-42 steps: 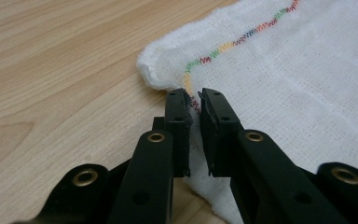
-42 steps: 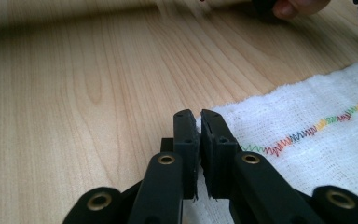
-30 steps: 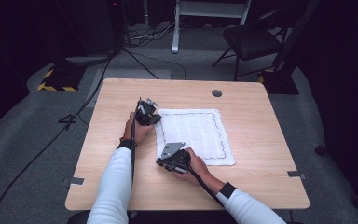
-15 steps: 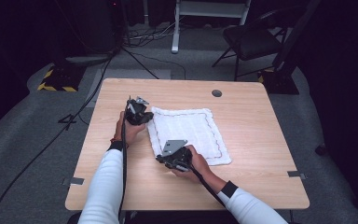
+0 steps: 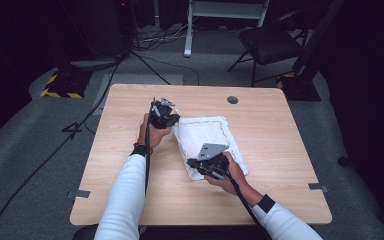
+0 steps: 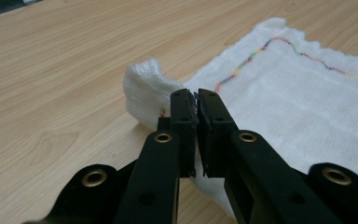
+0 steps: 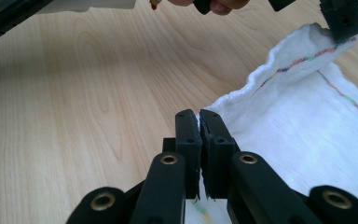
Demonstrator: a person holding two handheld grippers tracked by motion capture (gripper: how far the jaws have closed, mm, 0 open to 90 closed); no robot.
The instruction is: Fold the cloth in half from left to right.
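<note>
A white towel (image 5: 219, 135) with a coloured stitched border lies mid-table. My left gripper (image 5: 164, 114) holds its far left corner; in the left gripper view the gripper (image 6: 196, 100) is shut on a bunched fold of the towel (image 6: 298, 88). At the near left corner sits my right gripper (image 5: 206, 163); in the right gripper view this gripper (image 7: 197, 119) is shut on the towel's edge (image 7: 303, 121). The left gripper's jaw tip (image 7: 342, 18) pinches the raised far corner there.
The light wooden table (image 5: 280, 190) has a round cable hole (image 5: 232, 99) near its far edge. Bare wood lies left of the towel. A chair (image 5: 270, 45), a white stand (image 5: 200, 10) and floor cables (image 5: 95, 105) are beyond the table.
Both grippers have shifted right with the towel's left edge, which is now lifted off the table. The left one swung left first, then came back right.
</note>
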